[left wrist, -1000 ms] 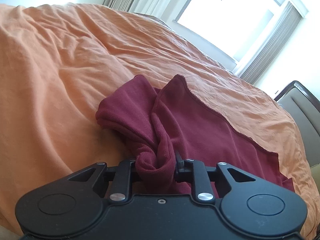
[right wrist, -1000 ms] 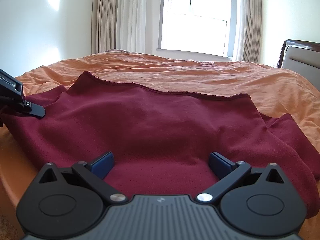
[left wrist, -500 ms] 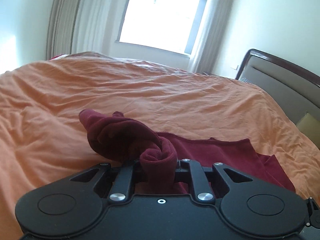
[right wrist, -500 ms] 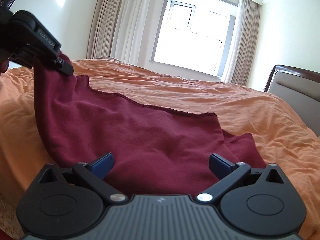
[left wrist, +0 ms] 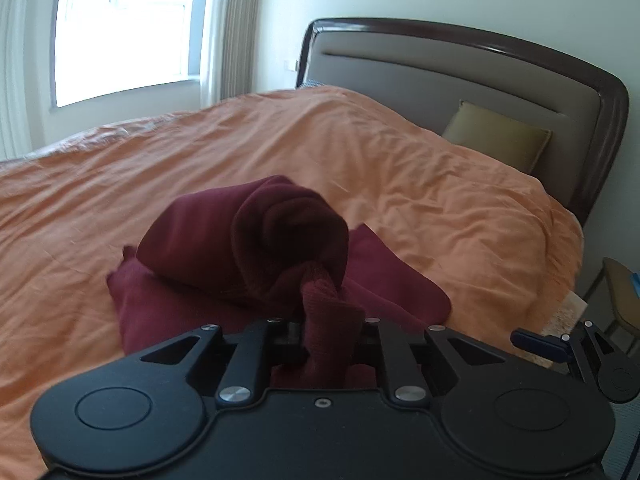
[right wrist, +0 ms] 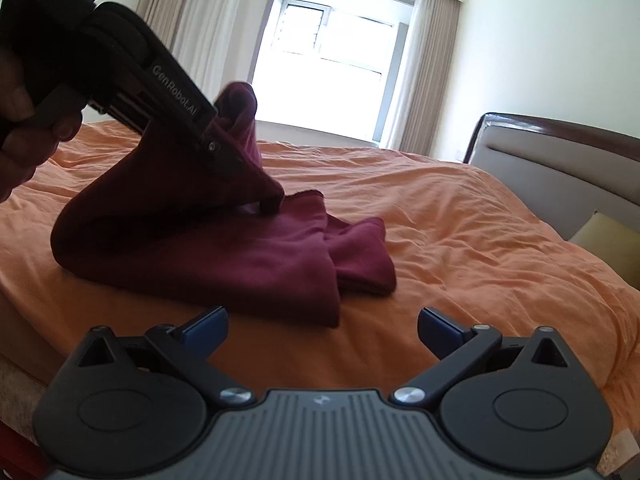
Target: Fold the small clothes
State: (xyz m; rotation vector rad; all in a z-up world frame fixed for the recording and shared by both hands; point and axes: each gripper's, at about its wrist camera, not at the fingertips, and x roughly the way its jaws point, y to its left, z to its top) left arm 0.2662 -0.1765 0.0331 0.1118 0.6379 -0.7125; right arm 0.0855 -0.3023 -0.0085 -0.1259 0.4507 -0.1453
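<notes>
My left tongs (left wrist: pixel 329 334) pinch a bunched corner of the soft, limp maroon garment (right wrist: pixel 224 248); light, floppy, best held by hems; right tongs (right wrist: pixel 323 326) gape empty.

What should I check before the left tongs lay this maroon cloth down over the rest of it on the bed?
1. Left tongs clamped on the maroon cloth: ok, a bunched end sits between the fingers.
2. Held end lifted off the bed: ok, it arches up in the right wrist view.
3. Right tongs free: ok, open, holding nothing.
4. Right tongs out of the fold path: ok, short of the cloth's near edge.
5. Lower layer flat: not ok, its right end is rumpled.
6. Orange bedcover beside the cloth bare: ok.
</notes>
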